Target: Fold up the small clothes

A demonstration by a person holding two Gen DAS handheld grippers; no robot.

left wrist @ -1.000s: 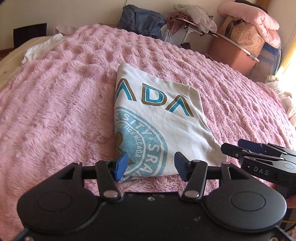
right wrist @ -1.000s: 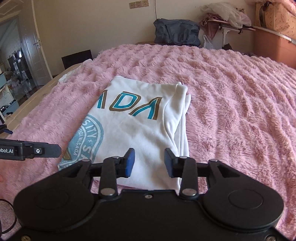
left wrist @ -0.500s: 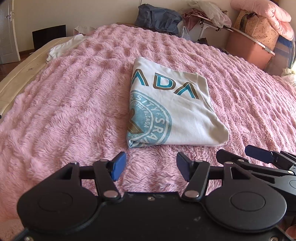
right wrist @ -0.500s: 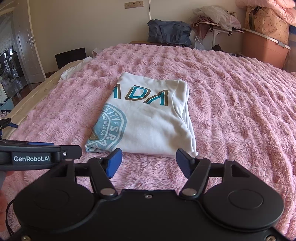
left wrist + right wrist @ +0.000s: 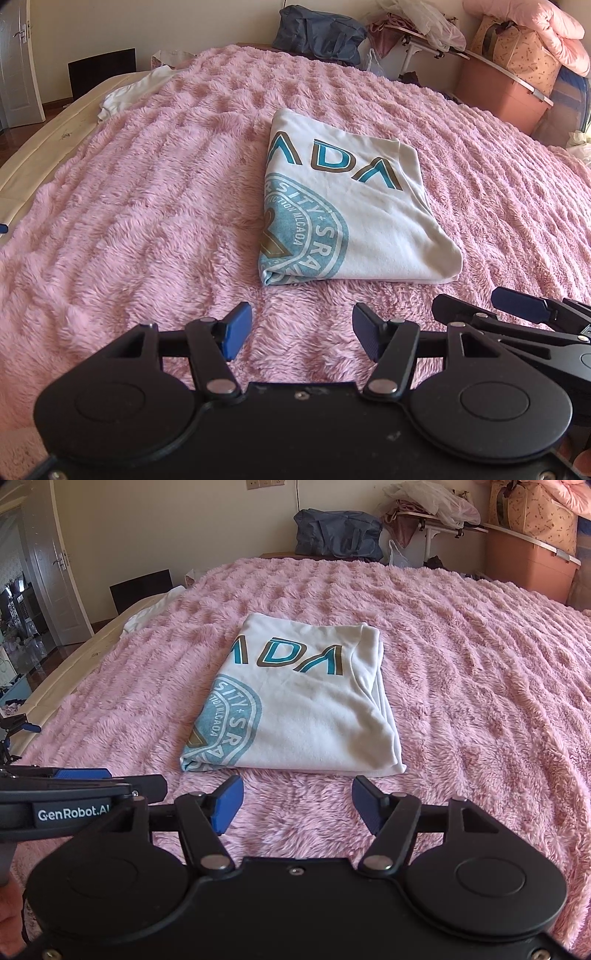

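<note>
A white T-shirt [image 5: 354,214] with a teal round emblem and teal-and-brown letters lies folded into a compact rectangle near the middle of the bed, on a fluffy pink blanket [image 5: 147,221]; its folded layers stack along the right edge in the right wrist view [image 5: 306,705]; the left tool [image 5: 301,330] hovers just short of the shirt's near edge with its blue-padded fingers [image 5: 236,330] spread wide apart and nothing between them; the right tool [image 5: 297,805] sits likewise close to the near edge, its fingers apart and empty; neither tool touches the cloth; the two tools are side by side, the right one showing at the lower right of the left view [image 5: 517,321] and the left one at the lower left of the right view [image 5: 74,797]; another white garment [image 5: 129,92] lies crumpled at the far left edge of the bed; a dark blue bag [image 5: 338,531] rests beyond the bed by the wall, and a pink storage box [image 5: 528,565] stands at the far right.
</note>
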